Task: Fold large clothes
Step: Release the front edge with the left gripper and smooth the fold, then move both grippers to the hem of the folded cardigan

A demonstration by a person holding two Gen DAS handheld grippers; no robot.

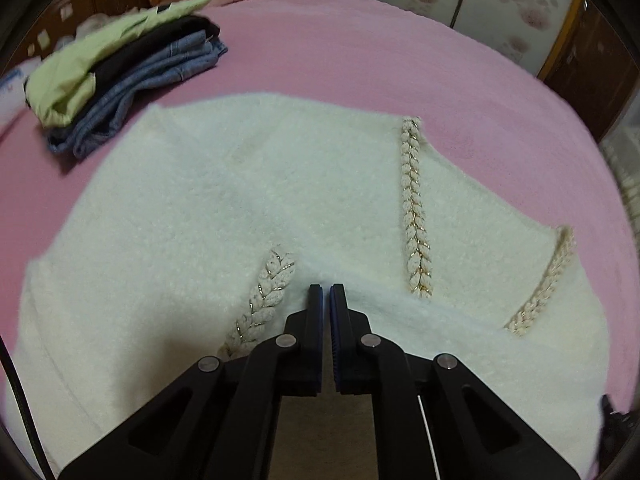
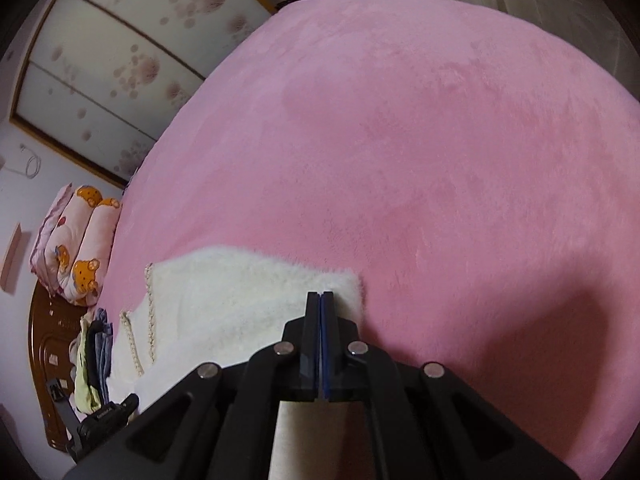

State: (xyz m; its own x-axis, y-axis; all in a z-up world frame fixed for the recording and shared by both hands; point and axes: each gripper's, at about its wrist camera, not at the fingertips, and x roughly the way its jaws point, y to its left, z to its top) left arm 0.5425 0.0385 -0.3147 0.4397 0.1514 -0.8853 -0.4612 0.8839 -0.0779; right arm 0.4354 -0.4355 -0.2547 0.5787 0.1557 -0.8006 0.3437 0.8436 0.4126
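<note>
A fluffy white cardigan (image 1: pixel 224 208) with braided gold-and-cream trim (image 1: pixel 414 208) lies spread on the pink bed (image 1: pixel 360 52). My left gripper (image 1: pixel 326 292) hovers just over its near middle, jaws nearly closed with a thin gap and nothing between them. In the right wrist view the cardigan (image 2: pixel 224 304) lies at lower left. My right gripper (image 2: pixel 320 298) sits at the cardigan's right edge with its jaws pressed together; whether cloth is pinched between them cannot be told.
A stack of folded clothes (image 1: pixel 120 76), green, black and denim, sits on the bed at the far left. Bear-print pillows (image 2: pixel 80 248) lie by the wooden headboard (image 2: pixel 44 360). Floral wardrobe doors (image 2: pixel 120 60) stand past the bed. Bare pink bedcover (image 2: pixel 440 160) stretches right of the cardigan.
</note>
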